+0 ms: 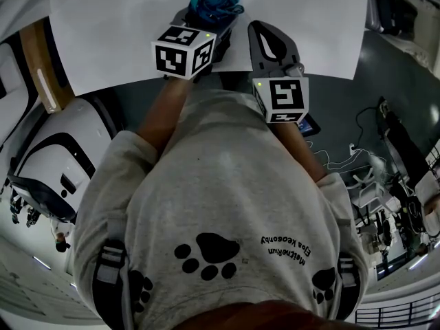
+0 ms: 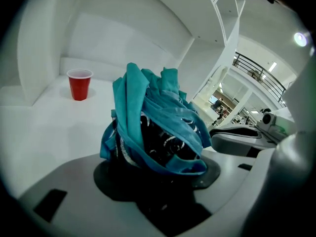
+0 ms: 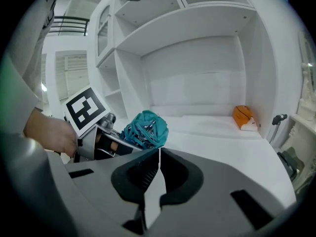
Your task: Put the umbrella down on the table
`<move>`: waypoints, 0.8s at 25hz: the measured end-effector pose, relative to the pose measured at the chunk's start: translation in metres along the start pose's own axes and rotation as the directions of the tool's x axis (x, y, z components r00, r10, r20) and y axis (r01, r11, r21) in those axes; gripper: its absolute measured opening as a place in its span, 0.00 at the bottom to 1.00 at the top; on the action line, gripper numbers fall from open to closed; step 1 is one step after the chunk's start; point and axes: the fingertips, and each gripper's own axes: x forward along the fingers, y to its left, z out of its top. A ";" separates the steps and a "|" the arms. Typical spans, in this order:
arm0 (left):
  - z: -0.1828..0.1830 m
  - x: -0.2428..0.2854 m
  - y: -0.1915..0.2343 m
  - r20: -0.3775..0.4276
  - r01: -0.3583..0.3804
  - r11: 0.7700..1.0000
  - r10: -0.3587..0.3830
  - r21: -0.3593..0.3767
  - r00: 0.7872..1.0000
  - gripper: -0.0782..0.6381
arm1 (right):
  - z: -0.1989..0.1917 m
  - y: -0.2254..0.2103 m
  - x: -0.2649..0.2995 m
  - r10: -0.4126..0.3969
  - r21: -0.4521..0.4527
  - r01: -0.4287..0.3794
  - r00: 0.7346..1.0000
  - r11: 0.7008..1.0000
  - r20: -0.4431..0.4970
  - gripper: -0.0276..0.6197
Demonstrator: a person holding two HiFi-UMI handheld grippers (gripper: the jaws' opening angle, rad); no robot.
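White counter [image 1: 124, 40]: the umbrella hangs over it close to its near edge. Whether it touches cannot be told.

Left claw [image 1: 208, 19]: clamped on the folded teal umbrella [image 2: 158, 127]. The umbrella's long axis runs on from the jaws, away from the person and sloping down. Lowering is judged the remaining step.

Right claw [image 3: 158, 154]: jaws together, empty, just right of the umbrella.

Red cup [image 2: 79, 84]: beyond the umbrella and to its left, well apart. Contents unseen.

Grey shirt [image 1: 227, 184], black paw prints [image 1: 208, 253], grey shoulder straps [image 1: 110, 267]; black-white marker cubes [image 1: 183, 52].
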 end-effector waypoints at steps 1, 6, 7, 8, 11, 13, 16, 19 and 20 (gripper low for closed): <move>-0.001 0.002 0.001 -0.007 0.002 1.000 -0.002 -0.004 1.000 0.46 | -0.002 0.000 0.002 0.000 -0.001 0.000 1.000 1.000 -0.007 0.09; -0.004 0.009 0.008 -0.045 -0.001 1.000 0.000 -0.031 0.999 0.46 | 0.000 0.002 0.008 0.006 0.012 -0.006 1.000 1.000 -0.011 0.09; -0.005 0.010 0.009 -0.052 -0.002 0.999 0.000 -0.036 0.999 0.46 | -0.001 0.001 0.008 0.004 0.011 -0.004 1.000 1.000 -0.014 0.09; -0.005 0.011 0.010 -0.058 -0.003 0.999 0.000 -0.040 0.998 0.46 | -0.003 0.000 0.008 0.001 0.008 -0.001 1.000 1.000 -0.019 0.09; -0.007 0.014 0.011 -0.074 -0.003 0.999 0.000 -0.047 0.997 0.46 | -0.007 -0.001 0.008 0.000 0.011 0.001 0.999 1.000 -0.032 0.09; -0.008 0.016 0.012 -0.085 -0.004 0.999 -0.001 -0.051 0.996 0.46 | -0.008 -0.001 0.009 0.002 0.013 -0.001 0.999 1.000 -0.036 0.09; -0.009 0.021 0.012 -0.098 -0.005 0.999 0.000 -0.053 0.995 0.46 | -0.009 -0.003 0.010 0.002 0.015 -0.001 0.999 1.000 -0.042 0.09; -0.010 0.024 0.013 -0.109 -0.006 0.998 0.000 -0.058 0.994 0.46 | -0.010 -0.005 0.011 0.002 0.017 -0.001 0.999 1.000 -0.052 0.09; -0.010 0.025 0.013 -0.113 -0.007 0.998 0.000 -0.061 0.994 0.46 | -0.011 -0.005 0.011 0.004 0.020 -0.003 0.998 1.000 -0.055 0.09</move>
